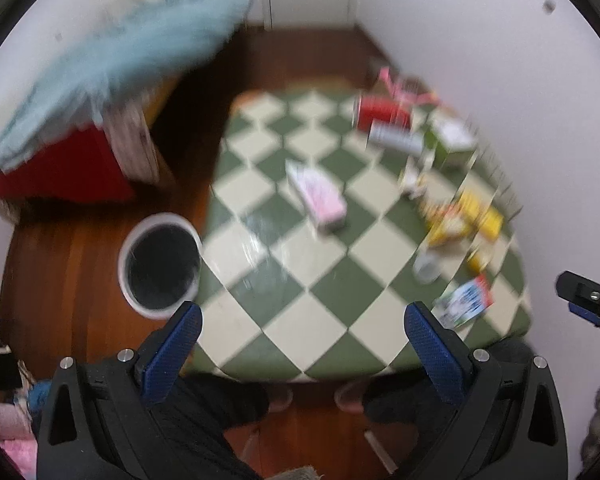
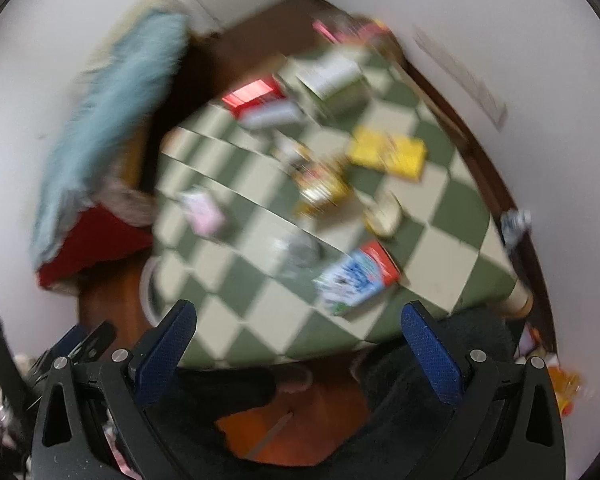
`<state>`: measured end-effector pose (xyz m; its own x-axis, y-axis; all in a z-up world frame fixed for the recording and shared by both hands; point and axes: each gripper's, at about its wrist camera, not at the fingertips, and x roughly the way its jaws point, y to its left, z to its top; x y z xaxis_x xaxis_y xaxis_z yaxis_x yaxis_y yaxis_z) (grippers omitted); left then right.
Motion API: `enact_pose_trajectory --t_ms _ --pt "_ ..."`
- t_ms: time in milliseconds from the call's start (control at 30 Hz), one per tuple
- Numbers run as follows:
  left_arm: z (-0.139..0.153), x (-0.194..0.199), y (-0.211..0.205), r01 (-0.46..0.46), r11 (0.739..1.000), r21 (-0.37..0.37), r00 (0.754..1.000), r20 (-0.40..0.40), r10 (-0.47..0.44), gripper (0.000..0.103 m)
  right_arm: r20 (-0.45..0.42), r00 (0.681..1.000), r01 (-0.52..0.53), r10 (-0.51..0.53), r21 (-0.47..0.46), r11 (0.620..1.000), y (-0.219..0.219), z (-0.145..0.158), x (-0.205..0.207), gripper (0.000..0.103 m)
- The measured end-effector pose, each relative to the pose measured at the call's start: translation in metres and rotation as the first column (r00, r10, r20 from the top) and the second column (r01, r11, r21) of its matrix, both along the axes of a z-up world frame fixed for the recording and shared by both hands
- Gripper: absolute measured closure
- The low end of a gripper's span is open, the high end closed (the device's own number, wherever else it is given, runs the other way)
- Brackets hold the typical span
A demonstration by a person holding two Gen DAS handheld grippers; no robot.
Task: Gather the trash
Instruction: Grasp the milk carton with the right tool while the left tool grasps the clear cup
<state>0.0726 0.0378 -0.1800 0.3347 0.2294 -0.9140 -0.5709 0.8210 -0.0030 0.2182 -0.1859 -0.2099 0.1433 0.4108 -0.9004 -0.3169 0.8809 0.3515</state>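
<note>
Left gripper (image 1: 302, 330) and right gripper (image 2: 298, 330) both stand wide open and empty, high above the checkered table (image 1: 332, 344). Trash lies scattered there, the blue-and-red carton (image 2: 358, 278) nearest; the bin (image 1: 160, 264) sits on the floor at the table's left edge. Risk: both views are blurred, so a hasty descent could mis-seat the grasp or knock the carton off the near edge.

Green-and-cream checked table (image 1: 300, 320); pink carton (image 1: 318, 196); yellow box (image 2: 388, 152).

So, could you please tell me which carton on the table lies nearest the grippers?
The blue-and-white carton with the red end, at the table's near edge; the pink carton lies farther in.
</note>
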Motion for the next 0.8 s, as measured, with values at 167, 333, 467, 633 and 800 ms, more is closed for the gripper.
enact_pose_trajectory --t_ms 167,333,467,633,800 --pt "-0.070 0.014 0.004 0.007 1.000 -0.020 0.990 -0.138 -0.010 0.000 0.015 0.996 -0.085 0.090 -0.196 0.977 0.025 -0.080 0.013 0.000" --pt "-0.114 0.029 0.006 0.024 0.999 -0.024 0.974 -0.225 -0.029 0.000 -0.013 0.974 -0.218 0.225 -0.312 0.925 0.049 -0.128 0.026 0.000" --pt "-0.134 0.036 0.003 0.034 0.999 -0.038 0.965 -0.259 -0.043 0.000 -0.054 0.961 -0.272 0.270 -0.341 0.900 0.055 -0.154 0.035 0.000" --pt "-0.135 0.048 -0.010 0.071 0.997 -0.035 0.962 -0.262 -0.078 0.000 -0.032 0.969 -0.242 0.244 -0.312 0.919 0.037 -0.156 0.037 0.005" --pt "-0.123 0.070 -0.039 0.148 0.988 -0.041 0.962 -0.226 -0.153 0.000 -0.033 0.990 -0.138 0.135 -0.225 0.965 -0.011 -0.137 0.037 0.005"
